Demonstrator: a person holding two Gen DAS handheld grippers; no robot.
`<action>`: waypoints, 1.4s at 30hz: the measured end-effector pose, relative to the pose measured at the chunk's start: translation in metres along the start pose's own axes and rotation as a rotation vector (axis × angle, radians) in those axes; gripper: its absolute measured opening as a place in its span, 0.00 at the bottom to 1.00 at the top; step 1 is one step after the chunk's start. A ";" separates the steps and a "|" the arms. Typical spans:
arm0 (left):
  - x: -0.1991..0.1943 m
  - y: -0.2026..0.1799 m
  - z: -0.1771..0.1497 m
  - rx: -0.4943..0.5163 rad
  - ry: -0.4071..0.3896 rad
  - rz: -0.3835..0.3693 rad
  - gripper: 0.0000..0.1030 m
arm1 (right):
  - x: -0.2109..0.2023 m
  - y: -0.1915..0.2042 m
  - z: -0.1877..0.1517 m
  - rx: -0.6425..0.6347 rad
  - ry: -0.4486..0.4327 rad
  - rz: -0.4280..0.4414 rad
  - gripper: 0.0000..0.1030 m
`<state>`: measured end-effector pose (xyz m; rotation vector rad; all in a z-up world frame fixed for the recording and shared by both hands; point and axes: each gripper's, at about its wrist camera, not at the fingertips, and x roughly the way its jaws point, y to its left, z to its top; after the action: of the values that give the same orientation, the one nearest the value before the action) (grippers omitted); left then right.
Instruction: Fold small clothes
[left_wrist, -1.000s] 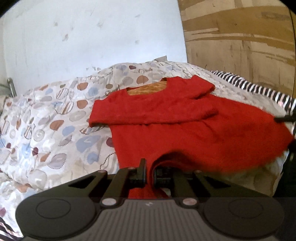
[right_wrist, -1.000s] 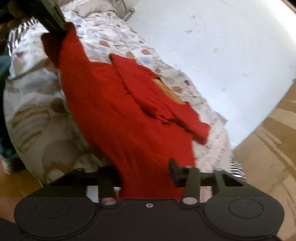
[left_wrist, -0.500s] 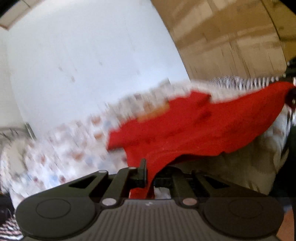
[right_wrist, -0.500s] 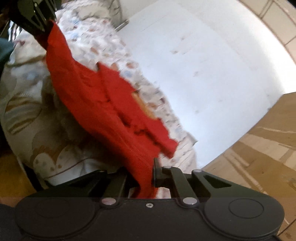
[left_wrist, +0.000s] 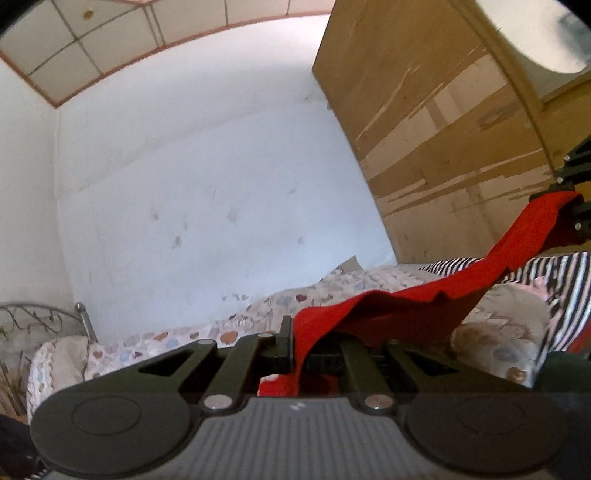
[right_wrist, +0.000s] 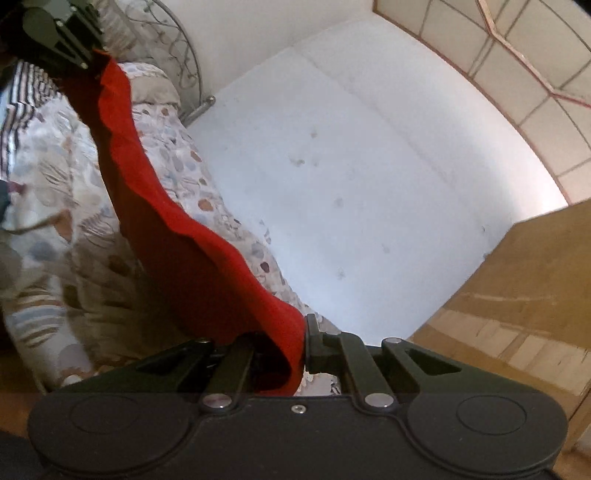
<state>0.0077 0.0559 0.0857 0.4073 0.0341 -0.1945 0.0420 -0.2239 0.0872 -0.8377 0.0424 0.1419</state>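
Observation:
A small red garment (left_wrist: 413, 306) hangs stretched in the air between my two grippers, above the bed. My left gripper (left_wrist: 299, 347) is shut on one corner of its hem, the cloth pinched between the pads. In the right wrist view the red garment (right_wrist: 177, 236) runs as a band from my right gripper (right_wrist: 301, 347), shut on the other corner, up to the left gripper (right_wrist: 85, 55) at the top left. The right gripper (left_wrist: 569, 206) shows at the right edge of the left wrist view, holding the far end. The garment's sleeves and neck are hidden.
A bed with a pebble-patterned cover (left_wrist: 258, 317) lies below. Striped cloth (left_wrist: 554, 273) lies at its right end. A metal bed frame (right_wrist: 184, 62) stands at the head. A white wall (left_wrist: 203, 203) and a wooden wardrobe (left_wrist: 461, 129) stand behind.
Both grippers rose and lifted the red garment's hem off the bed. The right gripper closed on the cloth. The views tilted from the bed up to the wall and ceiling.

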 end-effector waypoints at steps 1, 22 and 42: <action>-0.008 0.000 0.004 0.006 -0.006 -0.002 0.05 | -0.008 -0.003 0.003 -0.002 -0.001 0.003 0.04; 0.119 0.032 0.058 0.042 0.117 -0.001 0.05 | 0.112 -0.066 0.035 0.060 0.014 0.099 0.05; 0.374 0.066 -0.066 -0.108 0.560 -0.120 0.06 | 0.376 -0.003 -0.029 0.216 0.341 0.381 0.07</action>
<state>0.3877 0.0732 0.0242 0.3418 0.6187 -0.1908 0.4151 -0.2066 0.0353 -0.6232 0.5310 0.3448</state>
